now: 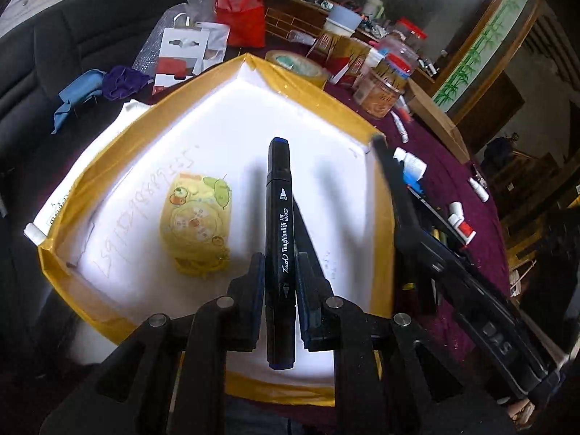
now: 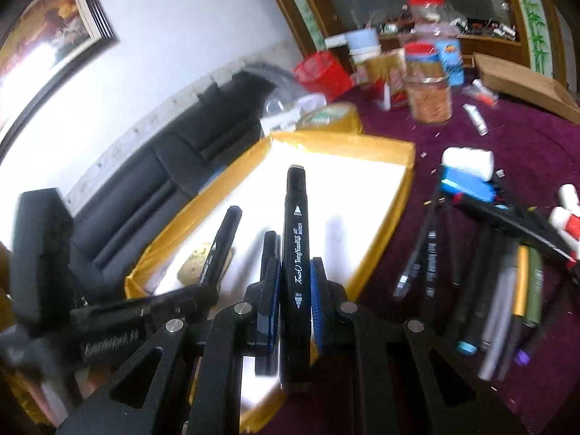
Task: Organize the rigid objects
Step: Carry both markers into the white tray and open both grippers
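My left gripper (image 1: 278, 266) is shut on a black art marker (image 1: 278, 217) with a blue end cap, held above the white floor of a yellow-rimmed tray (image 1: 319, 87). My right gripper (image 2: 296, 272) is shut on a second black art marker (image 2: 297, 246), held over the tray's near right part (image 2: 406, 181). The left gripper and its marker (image 2: 221, 246) show at the left of the right wrist view. The right gripper's body (image 1: 435, 253) shows along the tray's right rim. A yellow printed packet (image 1: 197, 221) lies in the tray.
Several markers and pens (image 2: 489, 301) lie on the purple tablecloth right of the tray. Beside them lie a blue-and-white eraser-like item (image 2: 467, 170) and small white bottles (image 1: 460, 221). Jars (image 2: 429, 98), a tape roll (image 1: 297, 63), a red bag (image 1: 241, 14) and a cardboard box (image 2: 522, 79) stand behind.
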`<state>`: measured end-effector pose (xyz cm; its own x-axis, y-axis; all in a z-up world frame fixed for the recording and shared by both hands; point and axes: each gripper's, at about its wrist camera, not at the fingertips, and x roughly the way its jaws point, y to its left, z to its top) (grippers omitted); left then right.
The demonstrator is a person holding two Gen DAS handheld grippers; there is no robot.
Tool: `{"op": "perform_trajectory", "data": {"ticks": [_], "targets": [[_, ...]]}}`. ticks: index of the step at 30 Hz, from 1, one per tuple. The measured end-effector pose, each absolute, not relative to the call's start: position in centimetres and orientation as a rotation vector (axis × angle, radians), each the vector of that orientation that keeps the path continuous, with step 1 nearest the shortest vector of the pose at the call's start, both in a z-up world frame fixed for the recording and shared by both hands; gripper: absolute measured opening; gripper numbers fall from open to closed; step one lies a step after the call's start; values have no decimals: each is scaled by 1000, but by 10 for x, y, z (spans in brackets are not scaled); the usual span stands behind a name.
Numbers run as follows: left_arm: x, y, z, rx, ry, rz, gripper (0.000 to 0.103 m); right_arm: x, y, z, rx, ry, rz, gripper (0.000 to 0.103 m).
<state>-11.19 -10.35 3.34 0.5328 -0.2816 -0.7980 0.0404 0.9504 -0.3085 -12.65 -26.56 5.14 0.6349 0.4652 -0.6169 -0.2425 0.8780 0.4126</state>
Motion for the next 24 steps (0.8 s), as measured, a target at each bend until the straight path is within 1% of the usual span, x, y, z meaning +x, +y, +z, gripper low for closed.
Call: {"op": "perform_trajectory", "data": {"ticks": [9, 14, 18, 19, 20, 21, 22, 23, 24], "targets": [[-105, -101, 15, -240, 1059, -178, 14, -101, -238, 29, 219, 887, 376, 14], [-101, -95, 10, -244, 1069, -175, 14, -97, -231, 26, 174, 891, 360, 14], [-102, -97, 10, -225, 1052, -177, 15, -100, -236, 29, 221, 885, 379, 15], [-102, -99, 10, -219, 1047, -182, 19, -102, -238, 30, 234, 880, 384, 19], [-102, -99, 11, -220, 1044, -189, 27, -106, -241, 31, 243, 871, 390, 23], [-103, -100, 11, -223, 1038, -199, 31, -109, -246, 34, 254, 856, 394, 30], [-105, -102, 12, -217, 1035, -202, 38, -115, -252, 36, 274, 833, 401, 37], [-106, -104, 13, -208, 1030, -206, 45, -120, -260, 39, 298, 817, 407, 39], [-110, -107, 15, -196, 1015, -210, 48, -126, -268, 42, 322, 798, 418, 42]]}}
